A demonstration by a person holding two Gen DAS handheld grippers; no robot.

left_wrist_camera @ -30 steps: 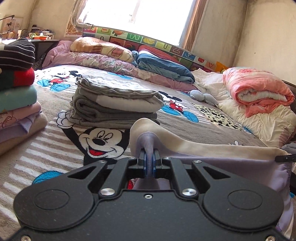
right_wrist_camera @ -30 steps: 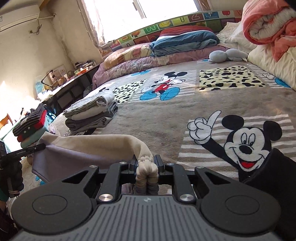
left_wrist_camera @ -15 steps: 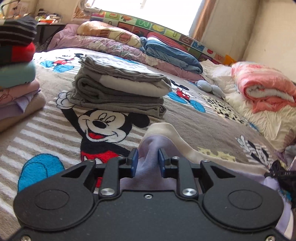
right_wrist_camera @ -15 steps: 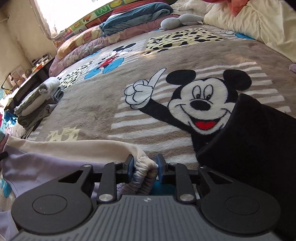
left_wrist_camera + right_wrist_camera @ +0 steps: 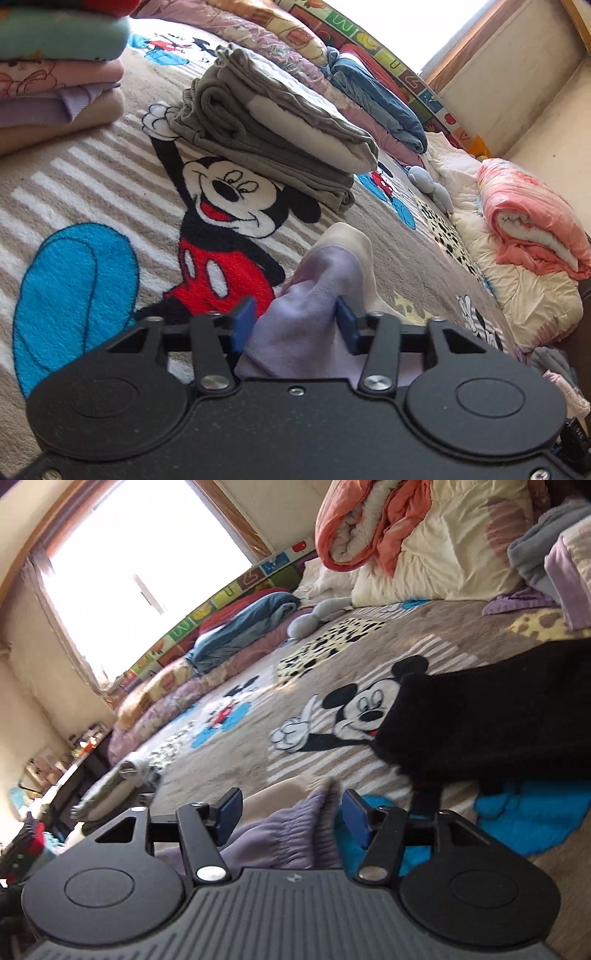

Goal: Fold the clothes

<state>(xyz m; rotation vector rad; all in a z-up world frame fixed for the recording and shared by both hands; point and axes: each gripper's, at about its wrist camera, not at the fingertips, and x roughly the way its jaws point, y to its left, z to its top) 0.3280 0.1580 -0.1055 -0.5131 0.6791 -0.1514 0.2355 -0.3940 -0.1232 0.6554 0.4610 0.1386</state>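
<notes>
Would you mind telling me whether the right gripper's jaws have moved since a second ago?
Yes. The right gripper was clamped on the lilac garment's gathered cuff; its jaws are now opening, with gaps between pads and cloth, which lies on the Mickey Mouse blanket.

A cartoon-mouse blanket (image 5: 110, 177) covers the bed, bearing folded grey clothes (image 5: 273, 122), a lilac garment (image 5: 314, 295) and a black garment (image 5: 480, 720).

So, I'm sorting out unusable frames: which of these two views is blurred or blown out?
Right wrist view: motion-smeared, worst on the grey folded stack; window blown out white. Left wrist view: sharp on the grey stack, with fisheye bending at the edges and a small overexposed window corner.
</notes>
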